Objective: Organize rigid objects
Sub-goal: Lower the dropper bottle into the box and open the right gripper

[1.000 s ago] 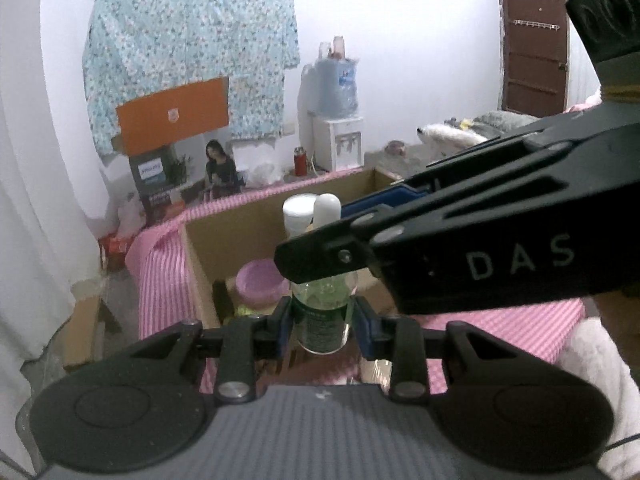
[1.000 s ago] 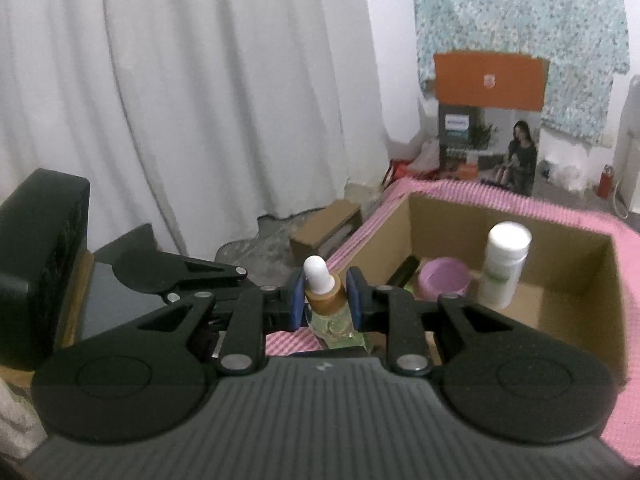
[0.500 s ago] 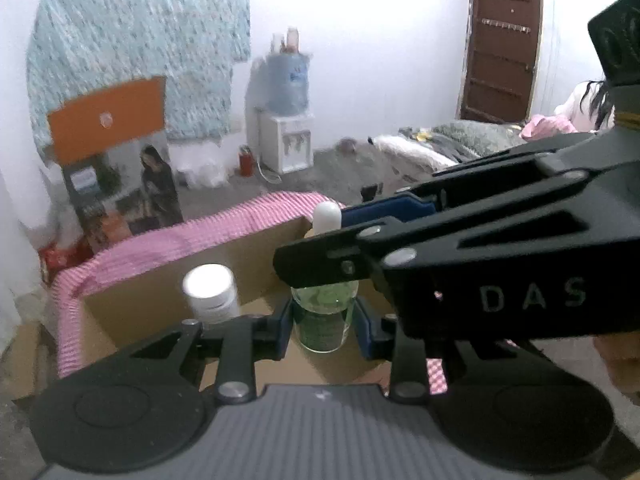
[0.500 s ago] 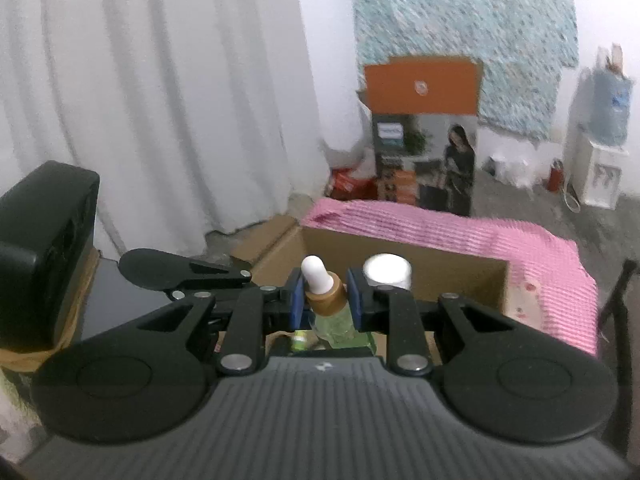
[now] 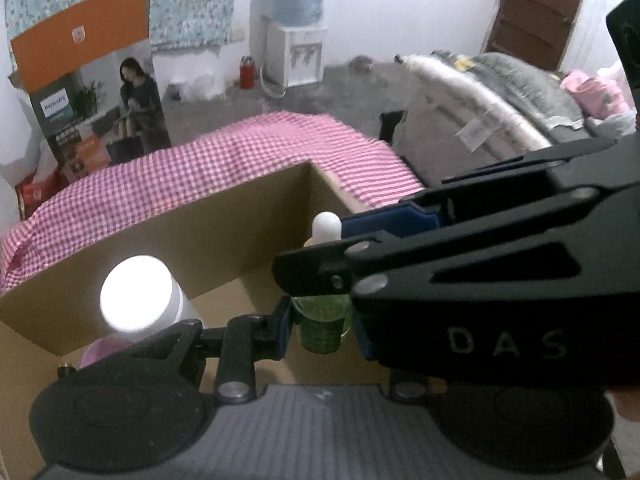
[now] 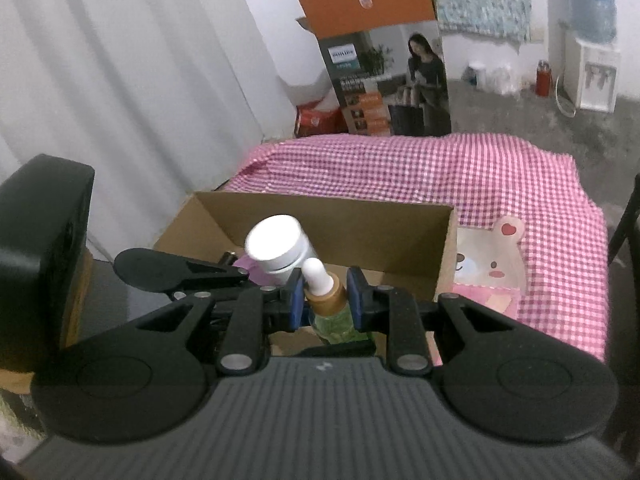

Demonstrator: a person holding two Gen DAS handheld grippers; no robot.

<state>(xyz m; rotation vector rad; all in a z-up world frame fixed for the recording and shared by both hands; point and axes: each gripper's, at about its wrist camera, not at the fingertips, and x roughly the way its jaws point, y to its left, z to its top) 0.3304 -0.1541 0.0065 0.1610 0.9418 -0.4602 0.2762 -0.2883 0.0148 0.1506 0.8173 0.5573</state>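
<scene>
Tools [image 6: 322, 300] over pink gingham cloth [image 6: 400, 168]

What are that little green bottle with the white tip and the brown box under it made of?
The dropper bottle looks like clear glass or hard plastic: greenish liquid shows through it. Its collar looks like matte wood or tan plastic, and the white bulb probably soft rubber, smooth and dull. The box looks like plain cardboard: flat brown walls with thin raw edges.

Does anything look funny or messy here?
One small green dropper bottle is pinched by both tongs at once, the right tongs on its neck and the left tongs on its body. Nothing looks spilled.
</scene>
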